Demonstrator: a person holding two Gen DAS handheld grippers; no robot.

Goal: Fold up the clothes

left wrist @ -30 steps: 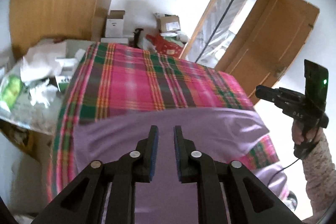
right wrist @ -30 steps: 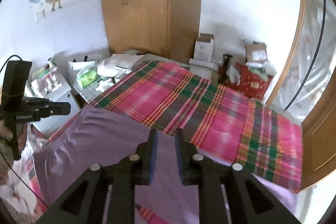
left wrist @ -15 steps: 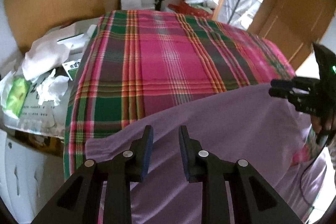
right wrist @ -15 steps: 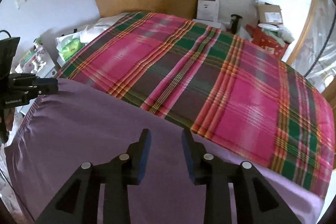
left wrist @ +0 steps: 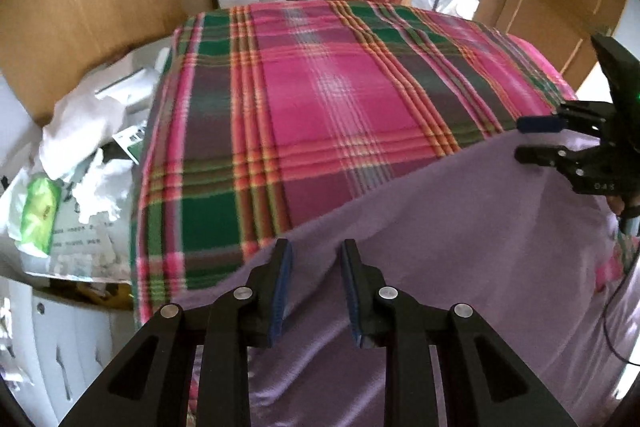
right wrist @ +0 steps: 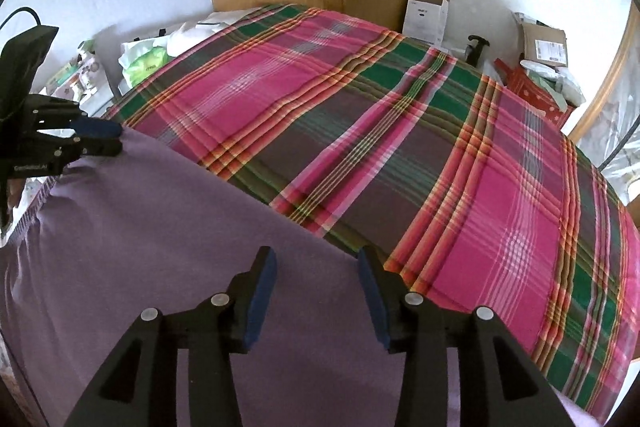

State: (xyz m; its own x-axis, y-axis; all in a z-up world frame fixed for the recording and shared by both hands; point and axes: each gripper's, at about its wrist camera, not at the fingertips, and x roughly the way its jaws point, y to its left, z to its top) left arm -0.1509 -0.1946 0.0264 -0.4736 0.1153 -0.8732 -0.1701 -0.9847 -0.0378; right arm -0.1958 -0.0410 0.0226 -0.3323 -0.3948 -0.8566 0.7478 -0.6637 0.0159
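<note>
Zero folds showing: purple cloth (left wrist: 460, 247) is lying flat on near half of plaid bed (left wrist: 340, 99). L gripper (left wrist: 316, 287) & R gripper (right wrist: 316, 291) are hovering, jaws released, empty. Folding all remaining.

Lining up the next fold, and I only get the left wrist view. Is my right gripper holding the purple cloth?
Observer: No. In the right wrist view the right gripper is wide open with nothing between its pads. The purple cloth lies below it.
Operator: How does my left one look from that side?
Observer: The left gripper sits at the cloth's upper left corner, fingertips at its edge. I can't tell whether they touch it.
Operator: Any room ahead of the right gripper?
Observer: Yes, bare plaid blanket stretches beyond the cloth's edge there.
</note>
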